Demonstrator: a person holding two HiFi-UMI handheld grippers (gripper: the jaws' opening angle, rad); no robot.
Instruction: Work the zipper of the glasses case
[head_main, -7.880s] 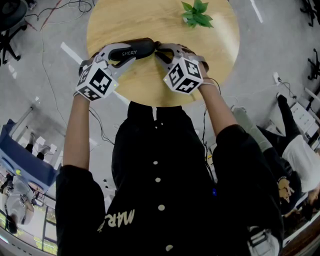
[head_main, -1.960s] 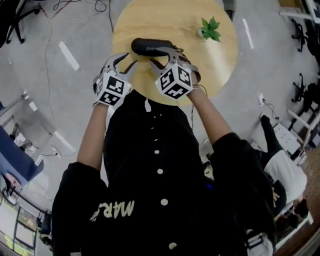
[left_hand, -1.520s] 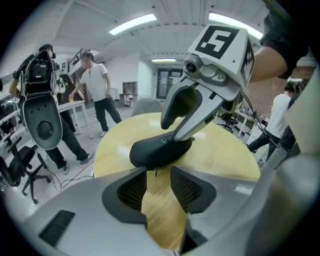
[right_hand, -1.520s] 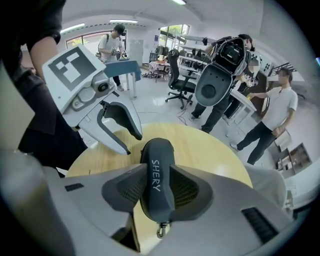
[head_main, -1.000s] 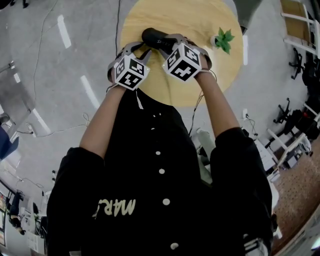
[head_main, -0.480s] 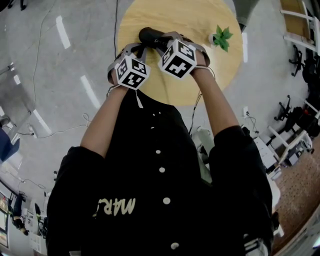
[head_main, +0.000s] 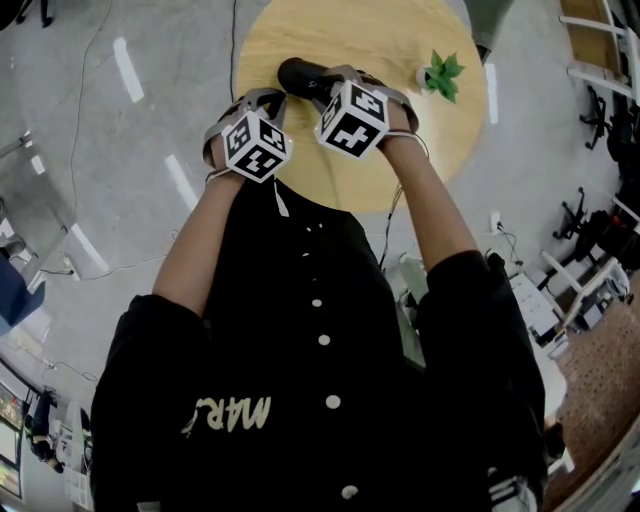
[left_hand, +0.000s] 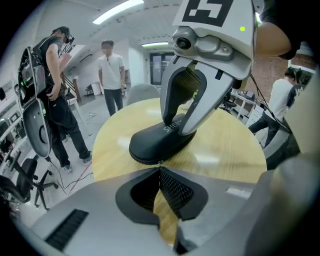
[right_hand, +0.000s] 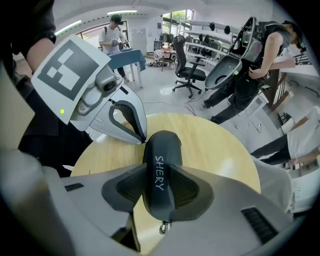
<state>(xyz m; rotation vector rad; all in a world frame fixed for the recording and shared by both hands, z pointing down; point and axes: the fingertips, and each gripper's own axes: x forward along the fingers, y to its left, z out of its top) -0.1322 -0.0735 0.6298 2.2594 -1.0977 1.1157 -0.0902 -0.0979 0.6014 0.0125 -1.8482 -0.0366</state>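
We see the black glasses case (right_hand: 162, 145) lying on the round wooden table (head_main: 380, 150), towards its far left side and well apart from the small green plant (head_main: 441, 75) on the right. The right gripper (right_hand: 158, 172) straddles the case across its middle, with its pads (right_hand: 192, 192) pressed on both long sides. We read this as an anchoring grip that pins the case to the wood so it cannot slide or twist when the zipper is pulled. The left gripper (left_hand: 159, 167) has its claw fully together, with the tips meeting at the seam at the left end of the case. A tiny metal piece, which we take to be the zipper pull (left_hand: 159, 163), sits right at that pinch. A narrow fingertip hold suits so small a tab. A small metal ring (right_hand: 162, 228) dangles from the opposite end, and we cannot tell what it is for. Both grippers point steeply down, which keeps the case pressed flat.
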